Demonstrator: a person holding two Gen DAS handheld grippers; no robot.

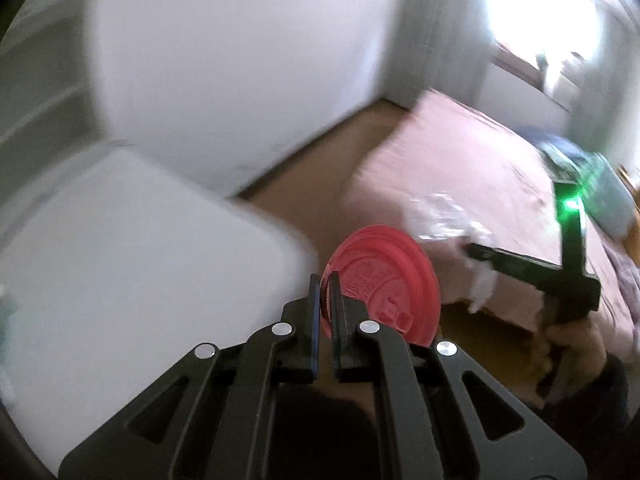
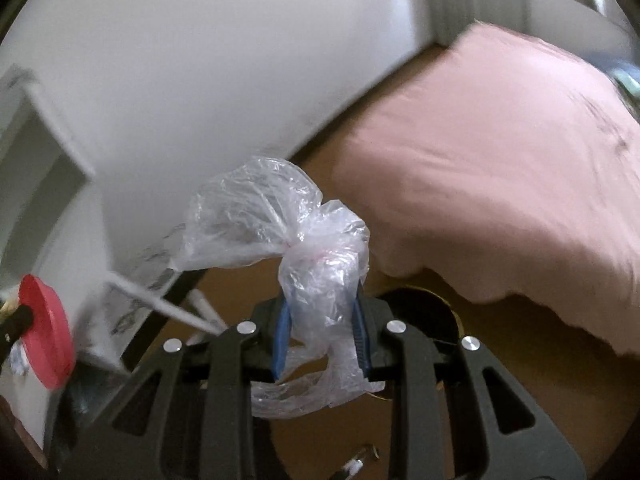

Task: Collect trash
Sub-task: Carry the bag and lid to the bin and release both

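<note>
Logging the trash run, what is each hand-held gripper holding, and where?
Left hand-held gripper pinches the red lid by its rim; right hand-held gripper clamps the crumpled plastic bag mid-bunch.

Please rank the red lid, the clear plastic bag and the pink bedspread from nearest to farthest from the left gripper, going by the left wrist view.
1. Red lid: clamped between the left gripper's jaws.
2. Clear plastic bag: to the right, beyond the lid, held by the right gripper.
3. Pink bedspread: behind the bag, stretching toward the window.
</note>
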